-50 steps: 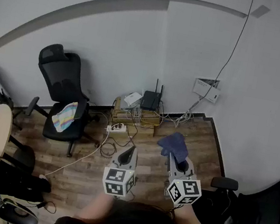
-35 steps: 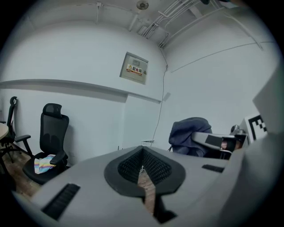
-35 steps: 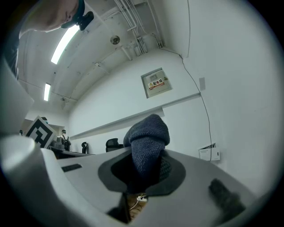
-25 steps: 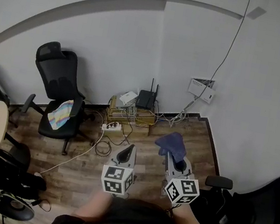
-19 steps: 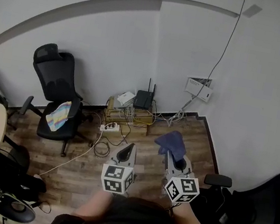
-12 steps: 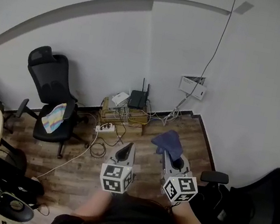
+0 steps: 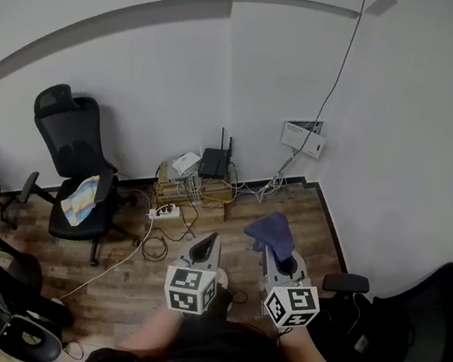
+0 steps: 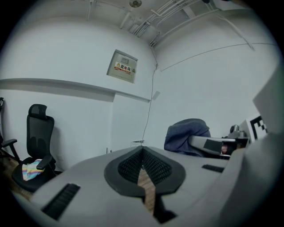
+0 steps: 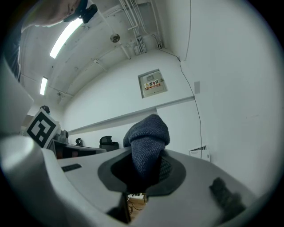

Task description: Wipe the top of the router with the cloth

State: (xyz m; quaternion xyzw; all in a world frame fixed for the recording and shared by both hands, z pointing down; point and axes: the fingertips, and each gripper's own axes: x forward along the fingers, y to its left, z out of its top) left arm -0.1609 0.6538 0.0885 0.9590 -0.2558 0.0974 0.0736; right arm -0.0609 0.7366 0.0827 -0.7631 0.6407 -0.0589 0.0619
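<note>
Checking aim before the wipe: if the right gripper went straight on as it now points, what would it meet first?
Likely the white wall, well above the router; depth is unclear. The right gripper is shut on the cloth.

Ahead of my right gripper (image 7: 276, 257) the dark blue knitted cloth (image 7: 270, 231) clamped in it juts forward, and bare wood-plank floor (image 7: 310, 223) lies open up to the wall. The small black router with two antennas (image 7: 212, 163) sits on a low wooden crate (image 7: 193, 189), nothing above it. Loose cables (image 7: 251, 190) and a white power strip (image 7: 165, 209) litter the floor in front. A black office chair (image 7: 69, 161) flanks the left — a second black chair (image 7: 409, 325) crowds my right.
</note>
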